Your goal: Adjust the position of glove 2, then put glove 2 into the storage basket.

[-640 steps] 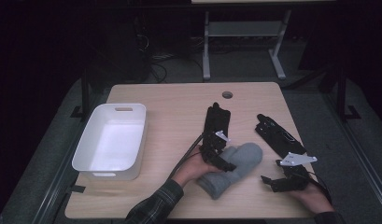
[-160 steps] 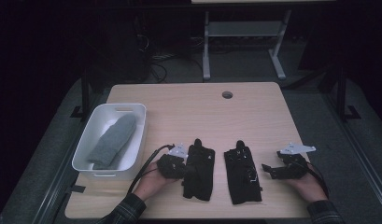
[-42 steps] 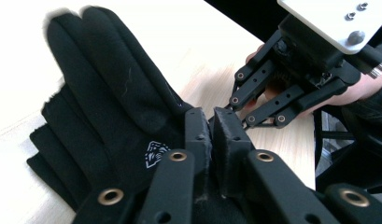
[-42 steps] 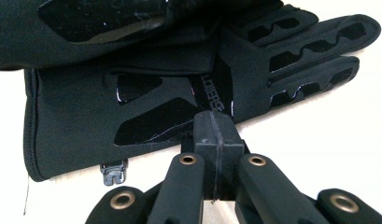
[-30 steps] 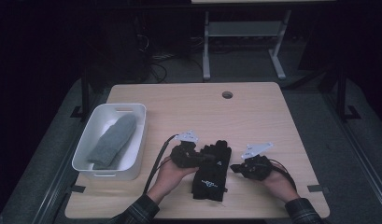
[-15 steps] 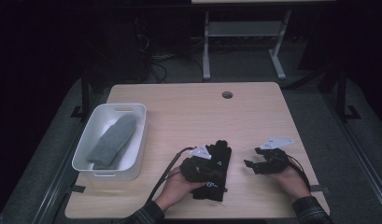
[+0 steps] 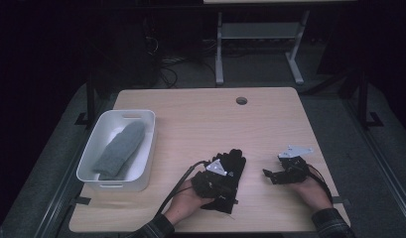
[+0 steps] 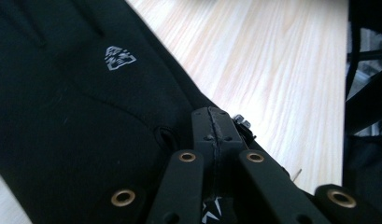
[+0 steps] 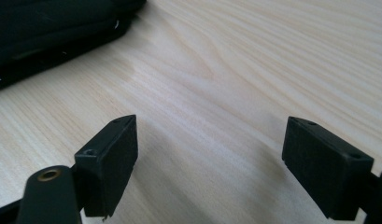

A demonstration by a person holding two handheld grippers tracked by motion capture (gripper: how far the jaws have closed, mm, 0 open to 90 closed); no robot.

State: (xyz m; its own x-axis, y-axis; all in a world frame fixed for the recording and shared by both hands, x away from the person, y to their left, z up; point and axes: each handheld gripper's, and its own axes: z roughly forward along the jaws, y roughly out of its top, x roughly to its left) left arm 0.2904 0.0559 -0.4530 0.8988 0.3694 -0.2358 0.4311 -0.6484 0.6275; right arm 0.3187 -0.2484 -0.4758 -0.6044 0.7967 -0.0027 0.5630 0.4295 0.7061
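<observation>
1. From above, the person's left gripper (image 7: pixel 221 174) lies on top of a pair of black gloves (image 7: pixel 232 159) stacked near the front edge of the wooden table (image 7: pixel 200 119). The right gripper (image 7: pixel 275 174) rests on the tabletop just to the right of the gloves, apart from them. At the table's left side sits a white bin (image 7: pixel 94 153) with a grey mitten (image 7: pixel 120 148) lying inside it.

2. Along the left gripper (image 8: pixel 212 122), its two jaws are pressed together tip to tip at the edge of the black gloves (image 8: pixel 62 93). Whether a fold of cloth is caught between them I cannot tell. A small silver logo (image 8: pixel 119 57) shows on the upper glove, and bare table (image 8: pixel 272 60) runs off to the right.

3. Along the right gripper (image 9: pixel 209 154), the jaws have just been opening and now stand spread wide over bare table (image 9: pixel 254 60), nothing between them. The black gloves (image 9: pixel 48 28) lie at the upper left, clear of both jaws.
</observation>
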